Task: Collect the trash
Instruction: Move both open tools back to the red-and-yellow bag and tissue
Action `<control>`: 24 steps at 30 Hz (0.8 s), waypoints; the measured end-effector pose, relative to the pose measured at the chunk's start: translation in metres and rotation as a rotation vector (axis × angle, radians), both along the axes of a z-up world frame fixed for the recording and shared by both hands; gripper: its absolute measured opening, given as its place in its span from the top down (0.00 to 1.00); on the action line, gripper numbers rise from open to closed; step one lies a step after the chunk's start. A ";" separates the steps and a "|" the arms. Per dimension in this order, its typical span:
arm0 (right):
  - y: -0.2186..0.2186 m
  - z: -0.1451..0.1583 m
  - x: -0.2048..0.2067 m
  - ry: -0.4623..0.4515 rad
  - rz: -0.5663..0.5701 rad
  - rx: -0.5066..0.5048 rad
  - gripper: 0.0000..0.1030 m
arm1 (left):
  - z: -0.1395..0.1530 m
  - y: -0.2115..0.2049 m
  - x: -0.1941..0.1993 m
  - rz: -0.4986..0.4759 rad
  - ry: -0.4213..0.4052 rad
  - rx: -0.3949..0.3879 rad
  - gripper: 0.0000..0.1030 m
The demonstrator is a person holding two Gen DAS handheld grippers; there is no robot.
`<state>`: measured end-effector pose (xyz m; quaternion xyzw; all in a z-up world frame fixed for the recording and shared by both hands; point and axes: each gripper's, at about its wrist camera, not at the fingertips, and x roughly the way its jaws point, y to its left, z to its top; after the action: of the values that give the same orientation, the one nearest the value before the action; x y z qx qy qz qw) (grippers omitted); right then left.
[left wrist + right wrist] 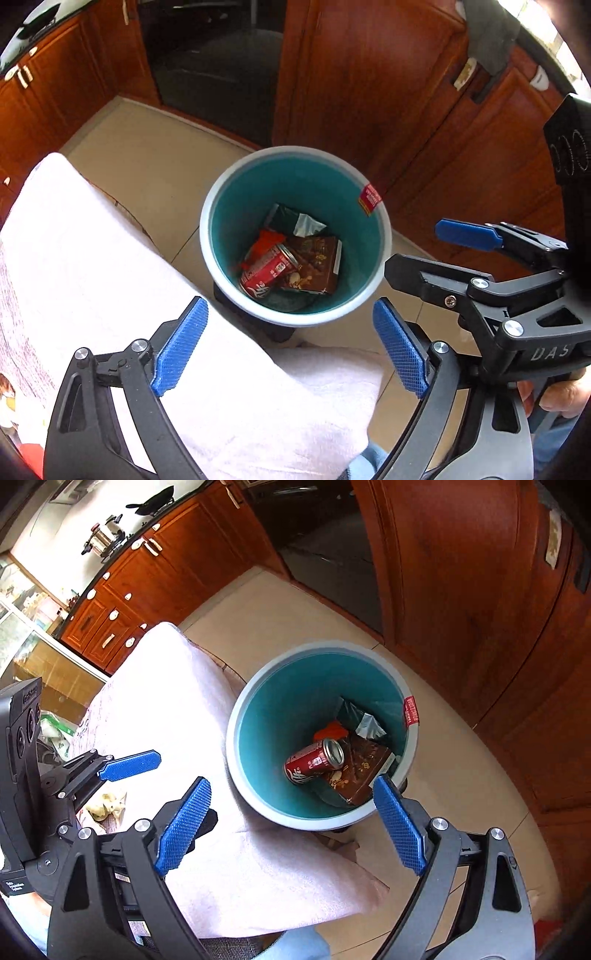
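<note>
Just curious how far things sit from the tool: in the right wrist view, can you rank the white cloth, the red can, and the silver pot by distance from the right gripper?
From the right gripper:
1. White cloth, directly beneath its fingers.
2. Red can, ahead, down inside the bin.
3. Silver pot, far off on the counter, upper left.

light: bright daylight | glare: white cloth (110, 277) washed out | edges: fisheye bending, dark corners | focus: sharp
</note>
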<state>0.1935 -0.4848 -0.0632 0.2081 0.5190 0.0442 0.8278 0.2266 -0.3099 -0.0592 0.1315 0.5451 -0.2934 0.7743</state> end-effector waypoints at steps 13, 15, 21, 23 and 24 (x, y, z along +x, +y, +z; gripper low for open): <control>0.082 0.020 -0.004 -0.028 0.140 -0.004 0.17 | 0.017 0.102 -0.031 0.125 -0.039 -0.026 0.07; 0.100 0.021 -0.004 -0.025 0.170 -0.005 0.17 | 0.017 0.125 -0.035 0.153 -0.043 -0.023 0.07; 0.171 0.031 -0.002 -0.031 0.288 -0.019 0.17 | 0.025 0.204 -0.048 0.275 -0.064 -0.051 0.07; 0.198 0.036 -0.001 -0.038 0.340 -0.026 0.17 | 0.029 0.234 -0.055 0.318 -0.072 -0.069 0.07; 0.211 0.039 -0.001 -0.043 0.365 -0.031 0.17 | 0.031 0.247 -0.058 0.340 -0.077 -0.074 0.06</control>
<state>0.1927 -0.2736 -0.0242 0.0967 0.5309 0.1903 0.8201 0.1690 -0.0626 -0.0278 0.0201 0.5183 -0.1730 0.8372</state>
